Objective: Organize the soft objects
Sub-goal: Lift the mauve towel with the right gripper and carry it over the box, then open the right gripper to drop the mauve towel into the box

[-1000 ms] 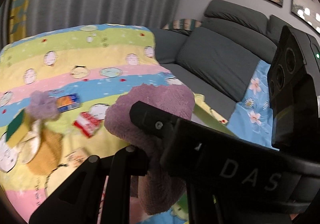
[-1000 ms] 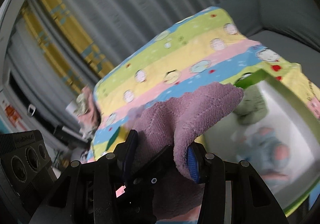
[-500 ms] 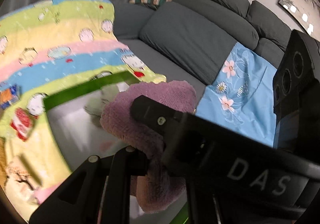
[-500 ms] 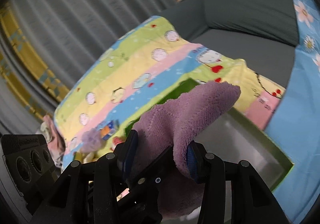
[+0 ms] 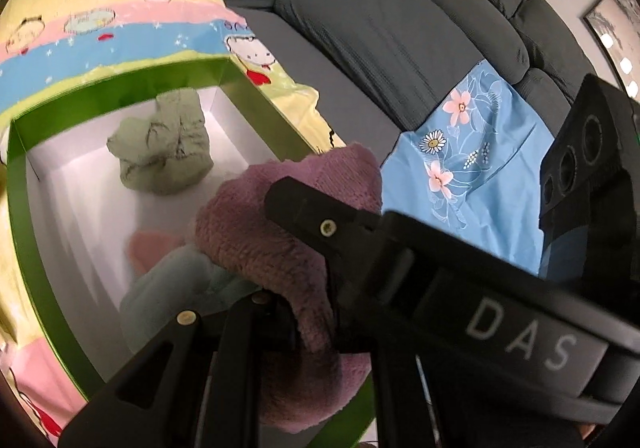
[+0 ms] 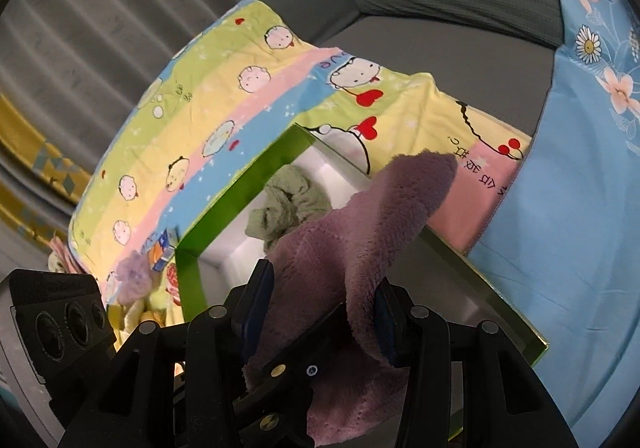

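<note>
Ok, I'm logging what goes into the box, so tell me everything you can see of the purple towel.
The purple towel is a plush, fuzzy mauve cloth with a stitched hem, bunched and folded rather than flat. Both tools clamp it: the left hand-held gripper is shut on one fold, the right hand-held gripper pinches another between its blue pads. It hangs over the open green box, above a green cloth and pale items inside.

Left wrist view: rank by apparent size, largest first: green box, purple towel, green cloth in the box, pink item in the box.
1. green box, spans most of the left half.
2. purple towel; close to the camera, so its size is inflated.
3. green cloth.
4. pink item; partly hidden by a pale blue cloth, true extent unsure.
</note>
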The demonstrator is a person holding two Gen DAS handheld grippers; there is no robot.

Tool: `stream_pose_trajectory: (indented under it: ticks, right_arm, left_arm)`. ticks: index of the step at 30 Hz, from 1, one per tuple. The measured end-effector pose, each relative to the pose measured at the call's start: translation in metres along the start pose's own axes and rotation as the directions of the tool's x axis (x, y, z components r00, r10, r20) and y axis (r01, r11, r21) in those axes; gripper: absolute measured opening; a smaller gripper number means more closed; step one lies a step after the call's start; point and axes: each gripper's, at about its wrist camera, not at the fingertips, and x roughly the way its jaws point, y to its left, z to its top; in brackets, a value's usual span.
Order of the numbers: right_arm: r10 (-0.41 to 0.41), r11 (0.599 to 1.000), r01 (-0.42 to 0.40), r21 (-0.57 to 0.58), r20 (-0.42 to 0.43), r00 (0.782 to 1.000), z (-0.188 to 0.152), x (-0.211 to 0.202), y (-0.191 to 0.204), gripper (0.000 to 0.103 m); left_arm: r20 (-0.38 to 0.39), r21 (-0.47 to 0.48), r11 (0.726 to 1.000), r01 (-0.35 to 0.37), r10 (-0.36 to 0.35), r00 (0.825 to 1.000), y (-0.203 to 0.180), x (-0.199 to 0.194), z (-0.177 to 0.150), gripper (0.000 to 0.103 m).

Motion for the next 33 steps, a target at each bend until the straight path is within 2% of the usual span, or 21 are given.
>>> stream_pose_trajectory:
  ticks: [9,16,19,21,23,24,26,30,33]
  right_arm:
    - [-0.036,0.999,0.037,0.018,-0.021,0.999,0.002,0.008,-0.004,0.049]
    - [-0.063,0.998,0.063,0.017,-0.044,0.997,0.002,0.015,-0.006,0.050]
    - [-0.073,0.997,0.074,0.014,-0.037,0.997,0.001,0.014,-0.004,0.064]
    - [-0.061,0.998,0.061,0.018,-0.022,0.998,0.002,0.011,-0.003,0.071]
    - [-0.040,0.999,0.040,0.029,0.006,0.999,0.002,0.005,-0.002,0.084]
    - [-0.030,0.999,0.030,0.035,0.016,0.999,0.001,0.002,-0.001,0.086]
    - [-0.010,0.999,0.008,0.037,0.051,0.999,0.000,-0.007,0.001,0.089]
    - [0.039,0.999,-0.041,0.022,0.091,0.995,-0.004,-0.024,0.010,0.090]
    - [0.058,0.998,-0.057,-0.011,0.116,0.992,-0.009,-0.032,0.023,0.091]
  left_arm:
    - [-0.033,-0.069,0.998,-0.004,0.002,0.999,0.009,0.009,-0.003,0.011]
    - [-0.019,-0.065,0.998,-0.020,0.019,1.000,0.011,0.003,-0.004,0.013]
    - [0.011,-0.062,0.998,-0.021,0.022,1.000,0.013,-0.007,-0.006,0.024]
    - [0.027,-0.054,0.998,-0.032,0.033,0.999,0.012,-0.016,-0.007,0.038]
    - [0.055,-0.014,0.996,-0.093,0.094,0.994,0.007,-0.027,-0.010,0.062]
    - [0.079,0.003,0.993,-0.119,0.119,0.990,0.005,-0.033,-0.013,0.066]
    - [0.117,0.022,0.989,-0.149,0.146,0.982,0.005,-0.045,-0.018,0.081]
    - [0.165,-0.001,0.987,-0.162,0.160,0.973,0.013,-0.073,-0.031,0.081]
    - [0.222,-0.035,0.981,-0.189,0.192,0.956,0.023,-0.100,-0.043,0.084]
